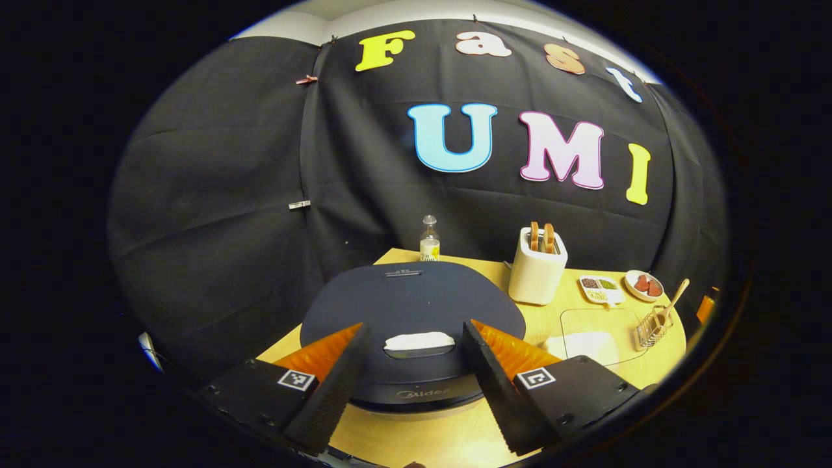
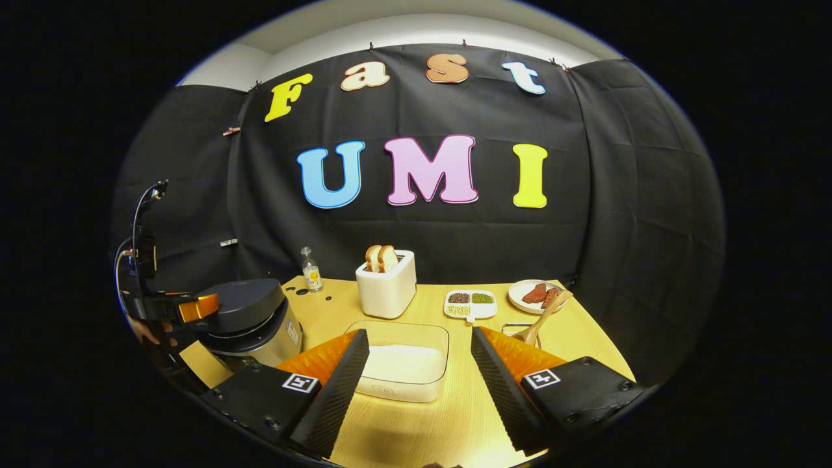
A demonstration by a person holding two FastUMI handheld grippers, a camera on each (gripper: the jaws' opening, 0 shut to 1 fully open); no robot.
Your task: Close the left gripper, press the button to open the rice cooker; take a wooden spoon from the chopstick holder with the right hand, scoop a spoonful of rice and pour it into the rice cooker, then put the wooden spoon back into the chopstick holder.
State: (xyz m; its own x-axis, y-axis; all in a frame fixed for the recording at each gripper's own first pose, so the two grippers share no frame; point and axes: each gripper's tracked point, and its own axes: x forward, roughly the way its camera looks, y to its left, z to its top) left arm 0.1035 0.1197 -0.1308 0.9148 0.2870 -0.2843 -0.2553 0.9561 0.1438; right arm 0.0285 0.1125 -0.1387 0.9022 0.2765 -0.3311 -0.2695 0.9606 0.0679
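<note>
Poised wide open and empty over the closed rice cooker (image 1: 413,312): left gripper (image 1: 413,377); right gripper (image 2: 419,383), equally agape, just right of it above the rice container (image 2: 403,364).

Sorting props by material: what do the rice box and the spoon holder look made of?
The rice box looks like clear glossy plastic or glass: the rice shows through its walls. The spoon holder looks like thin shiny metal wire, an open rack you can see through.
</note>
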